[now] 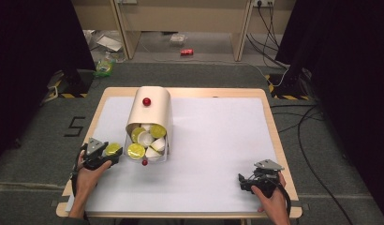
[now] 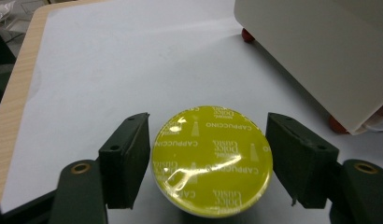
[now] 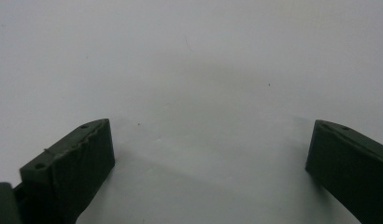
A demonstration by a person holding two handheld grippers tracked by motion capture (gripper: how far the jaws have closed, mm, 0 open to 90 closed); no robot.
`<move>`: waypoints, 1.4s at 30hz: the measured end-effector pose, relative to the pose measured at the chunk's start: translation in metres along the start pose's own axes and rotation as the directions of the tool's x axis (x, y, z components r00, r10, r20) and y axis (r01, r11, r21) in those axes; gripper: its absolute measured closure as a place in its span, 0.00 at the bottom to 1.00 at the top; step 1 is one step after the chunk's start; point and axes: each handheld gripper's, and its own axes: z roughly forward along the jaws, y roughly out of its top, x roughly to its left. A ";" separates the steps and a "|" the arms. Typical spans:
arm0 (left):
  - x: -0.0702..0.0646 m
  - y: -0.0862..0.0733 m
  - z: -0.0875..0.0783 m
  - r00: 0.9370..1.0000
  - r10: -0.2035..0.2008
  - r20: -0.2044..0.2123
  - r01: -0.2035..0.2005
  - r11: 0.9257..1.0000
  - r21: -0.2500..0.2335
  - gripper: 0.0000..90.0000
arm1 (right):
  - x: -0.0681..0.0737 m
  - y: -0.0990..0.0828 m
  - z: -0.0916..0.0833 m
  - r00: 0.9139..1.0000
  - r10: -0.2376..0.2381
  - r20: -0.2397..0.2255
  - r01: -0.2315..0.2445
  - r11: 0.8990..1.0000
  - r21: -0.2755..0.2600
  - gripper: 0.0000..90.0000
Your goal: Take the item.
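My left gripper (image 2: 208,158) stands spread around the capsule (image 2: 212,161), pads clear; withdrawing crookedly could knock it over.

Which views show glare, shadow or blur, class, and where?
Left gripper view: white glare streaks on the yellow capsule lid, print sharp. Right gripper view: the right hand-held gripper has soft-edged jaws and casts a dim shadow on the white table sheet. High view: even light on the table, dark curtains at the sides.
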 end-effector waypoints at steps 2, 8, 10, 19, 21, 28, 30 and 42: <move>0.000 0.000 -0.001 1.000 -0.003 0.001 0.003 1.000 -0.005 0.32 | 0.000 0.000 0.000 1.000 0.000 0.000 0.000 1.000 0.000 0.02; -0.004 0.009 -0.009 1.000 0.004 0.016 -0.004 1.000 -0.024 0.29 | 0.000 0.000 0.000 1.000 0.000 0.000 0.000 1.000 0.000 0.01; -0.006 0.014 -0.014 1.000 0.002 0.019 -0.002 0.999 -0.036 0.29 | 0.000 0.000 0.000 1.000 0.001 0.000 -0.001 1.000 0.000 0.02; -0.007 0.023 -0.027 1.000 -0.006 0.020 0.007 0.999 -0.052 0.29 | 0.000 0.000 0.000 1.000 0.001 -0.001 -0.001 1.000 0.000 0.02; -0.008 0.025 -0.028 1.000 -0.010 0.021 0.011 0.998 -0.056 0.29 | 0.000 0.000 0.000 1.000 0.000 -0.001 0.000 1.000 0.000 0.02; -0.009 0.028 -0.033 1.000 -0.007 0.028 0.008 0.998 -0.057 0.29 | 0.000 0.000 0.000 1.000 -0.001 0.000 0.001 1.000 -0.001 0.02; -0.010 0.029 -0.035 1.000 -0.008 0.029 0.010 0.998 -0.059 0.29 | 0.000 0.000 0.000 1.000 0.000 -0.001 0.000 1.000 -0.001 0.02; -0.013 0.036 -0.045 0.999 -0.003 0.047 0.007 0.997 -0.077 0.28 | 0.000 0.000 0.000 1.000 -0.002 0.000 0.002 1.000 -0.001 0.02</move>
